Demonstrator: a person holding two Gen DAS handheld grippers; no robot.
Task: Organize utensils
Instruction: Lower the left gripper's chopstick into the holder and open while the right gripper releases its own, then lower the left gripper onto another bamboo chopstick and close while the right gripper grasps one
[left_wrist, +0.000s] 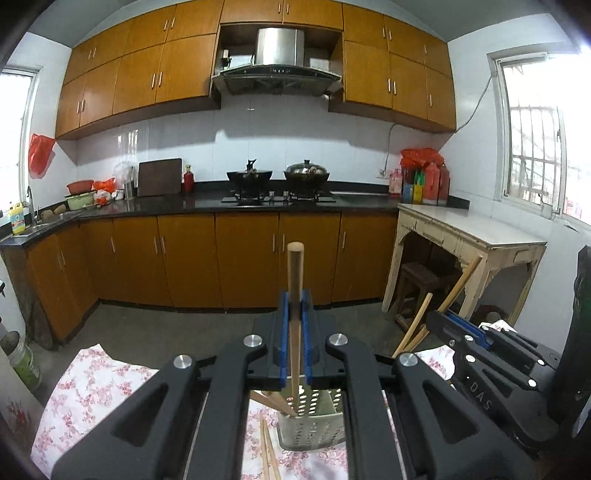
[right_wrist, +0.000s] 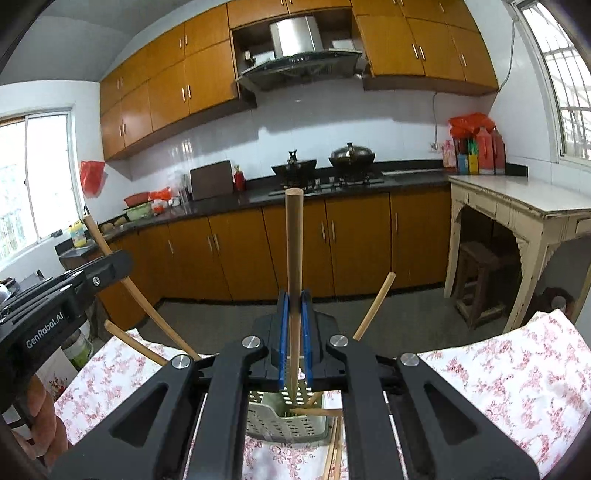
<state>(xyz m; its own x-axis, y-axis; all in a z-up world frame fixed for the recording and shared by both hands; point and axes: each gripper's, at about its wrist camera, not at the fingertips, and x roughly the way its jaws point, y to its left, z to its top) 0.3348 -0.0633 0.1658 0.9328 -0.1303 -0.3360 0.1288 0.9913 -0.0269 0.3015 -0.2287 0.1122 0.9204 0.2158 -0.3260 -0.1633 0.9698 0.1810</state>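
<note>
- A kitchen with orange-brown cabinets (left_wrist: 184, 258) fills the background, two woks on the stove (left_wrist: 279, 197), and a pale side table (left_wrist: 476, 230) at the right.
- Nearest the cameras lies a floral cloth (left_wrist: 88, 395) with a perforated utensil holder (left_wrist: 314, 424) standing on it.
- The left gripper (left_wrist: 295, 310) is clamped tight on one upright chopstick (left_wrist: 294, 280), whose lower end reaches into the holder.
- The right gripper (right_wrist: 294, 310) is likewise closed on its own wooden chopstick (right_wrist: 294, 240) above the holder (right_wrist: 284, 421).
- Only the left view shows loose chopsticks (left_wrist: 267, 454) lying on the cloth beside the holder.
- Only the right view shows the person's hand (right_wrist: 40, 417) under the left gripper.
</note>
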